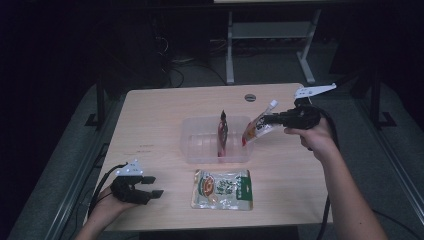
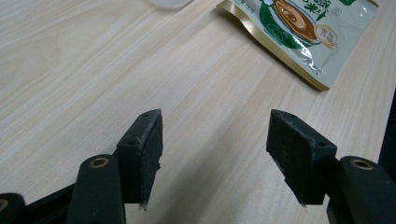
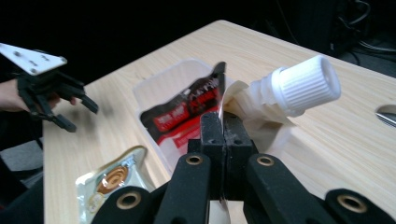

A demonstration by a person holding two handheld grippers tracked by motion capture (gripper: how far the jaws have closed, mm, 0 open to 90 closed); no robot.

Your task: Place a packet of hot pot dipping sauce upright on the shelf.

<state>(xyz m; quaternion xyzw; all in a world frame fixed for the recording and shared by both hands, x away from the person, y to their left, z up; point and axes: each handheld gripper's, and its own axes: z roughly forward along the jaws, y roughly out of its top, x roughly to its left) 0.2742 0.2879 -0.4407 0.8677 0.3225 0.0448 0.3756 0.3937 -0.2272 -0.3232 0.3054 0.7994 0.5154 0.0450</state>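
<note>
High view: fixed above the near side, looking forward and down over the whole tabletop (image 1: 150, 125). Left gripper view: low, close to bare wood. Right gripper view: higher, facing across. All three catch the green packet (image 1: 222, 189).

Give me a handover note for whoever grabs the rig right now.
Right gripper: shut on the spouted pouch, held above the right end of the clear bin.
Left gripper: open, holding nothing, at the table's near left corner.
Done: red-and-black packet stands in the bin.
Left: likely drop the spouted pouch in, then the green-and-white packet, lying flat on the table in front of the bin.
</note>
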